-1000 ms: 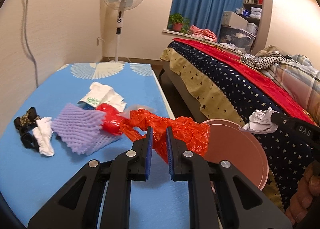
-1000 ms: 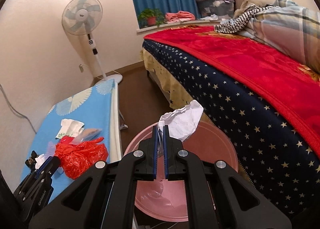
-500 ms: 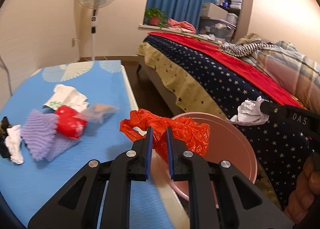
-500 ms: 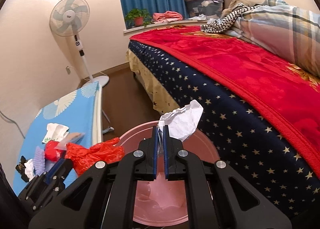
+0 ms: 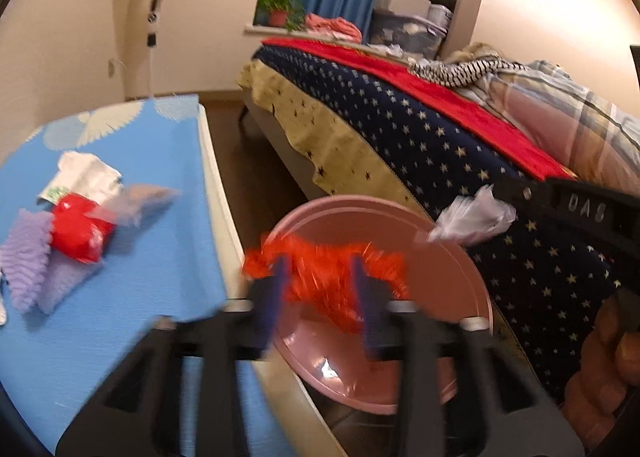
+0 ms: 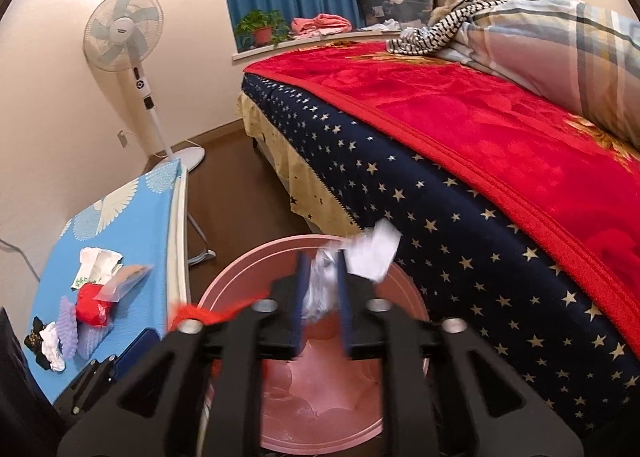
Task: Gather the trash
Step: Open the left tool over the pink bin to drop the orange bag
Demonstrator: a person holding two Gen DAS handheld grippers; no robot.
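While both sets of jaws were opening over the pink bin [image 6: 404, 297], your left gripper [image 5: 318, 289] loosed the orange bag [image 5: 320, 277] and your right gripper [image 6: 322, 289] the white paper [image 6: 372, 253], but several scraps [image 5: 76, 233] lay uncollected on the table [image 5: 120, 297].

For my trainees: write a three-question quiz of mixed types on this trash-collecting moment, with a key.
1. True or false: the left tool is over the pink bin.
2. What lies between the right tool's opening jaws?
A. crumpled white paper
B. a sock
C. a bottle
3. Fill in: the red bundle lies on the ____ cloth.

Key: 1 true; 2 A; 3 blue.
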